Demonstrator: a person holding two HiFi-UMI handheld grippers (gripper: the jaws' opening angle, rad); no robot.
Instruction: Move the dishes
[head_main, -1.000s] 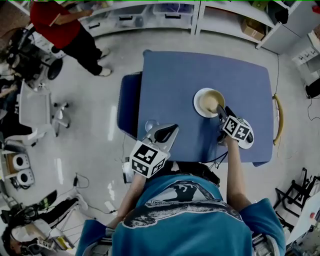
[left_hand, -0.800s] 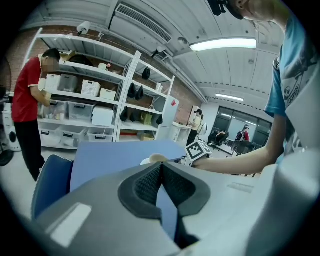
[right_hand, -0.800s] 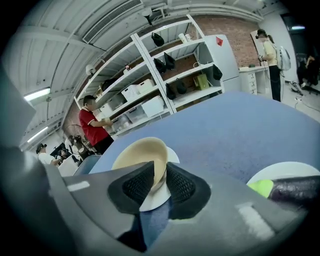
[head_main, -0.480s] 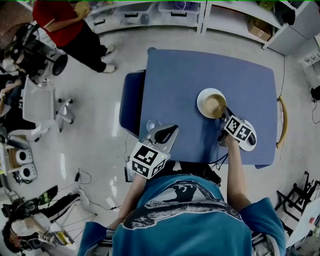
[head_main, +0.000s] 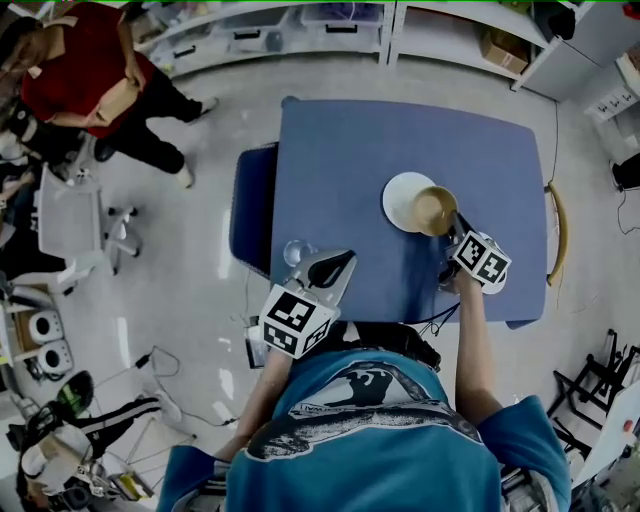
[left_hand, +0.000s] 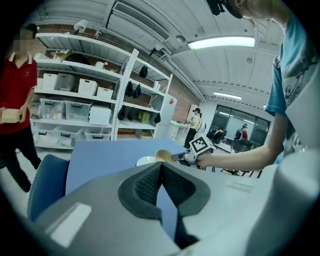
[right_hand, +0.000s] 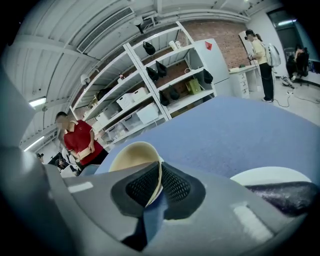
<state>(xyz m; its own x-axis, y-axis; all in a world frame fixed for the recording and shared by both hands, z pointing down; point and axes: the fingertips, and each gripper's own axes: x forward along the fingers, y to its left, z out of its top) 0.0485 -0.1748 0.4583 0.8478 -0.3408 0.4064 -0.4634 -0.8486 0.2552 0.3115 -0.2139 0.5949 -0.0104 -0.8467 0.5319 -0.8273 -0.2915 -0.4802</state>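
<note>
Over right edge of white plate (head_main: 403, 200): beige bowl (head_main: 436, 210), rim pinched in right gripper (head_main: 455, 228), jaws just closed on it. Likely light, rigid, slick, breakable; thin rim hold may slip. Left gripper (head_main: 338, 262) well apart from plate, jaws together, empty.

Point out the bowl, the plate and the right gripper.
bowl (head_main: 434, 210): head view, its inside.
plate (head_main: 402, 200): head view, bare left part.
right gripper (right_hand: 159, 174): right gripper view, between its fingertips, at the bowl's rim.

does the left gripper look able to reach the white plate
Probably yes: only bare table lies between left gripper and white plate; the right gripper holds the bowl at its edge.
</note>
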